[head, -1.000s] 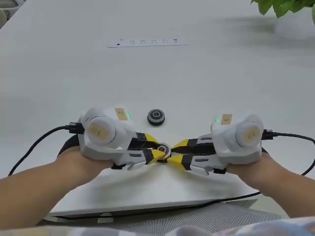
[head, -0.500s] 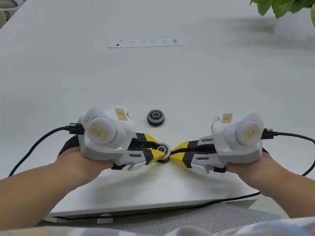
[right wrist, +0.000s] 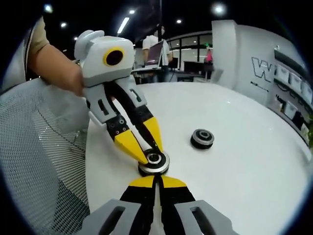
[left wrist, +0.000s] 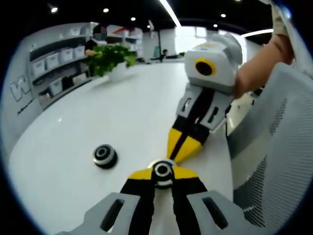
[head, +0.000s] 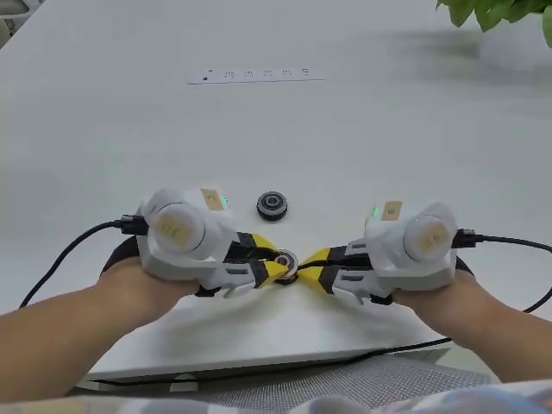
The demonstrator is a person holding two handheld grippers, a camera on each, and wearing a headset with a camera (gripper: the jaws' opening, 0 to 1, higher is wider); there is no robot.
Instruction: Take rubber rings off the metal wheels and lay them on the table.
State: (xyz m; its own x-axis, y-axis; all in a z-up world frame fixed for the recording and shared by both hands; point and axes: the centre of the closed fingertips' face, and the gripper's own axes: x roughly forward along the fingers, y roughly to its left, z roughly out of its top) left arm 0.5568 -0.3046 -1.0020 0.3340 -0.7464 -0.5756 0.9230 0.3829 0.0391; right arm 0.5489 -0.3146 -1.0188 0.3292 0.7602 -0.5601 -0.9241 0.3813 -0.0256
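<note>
White worktop (head: 362, 138) across the head view; potted plant (head: 496, 13) off at one o'clock; power strip (head: 256, 75) far out at twelve. Nearer in, at six o'clock, left claw (head: 280, 264) and right claw (head: 307, 261) nose to nose. Left claw closed on a metal wheel (head: 285, 260), one yellow tip at either side; right claw drawn almost fully together, tips against the wheel's rim; no telling of any actual nip on the rubber ring (right wrist: 145, 170). Second wheel (head: 272, 204) loose on the worktop, just at twelve o'clock of the held one, black band apparently in place. Judged: peeling of the first ring, task barely begun. To do it well: keep the left grip firm on the metal; catch just the black lip with the right; roll it off toward three o'clock rather than yank, to avoid twisting the wheel free.
</note>
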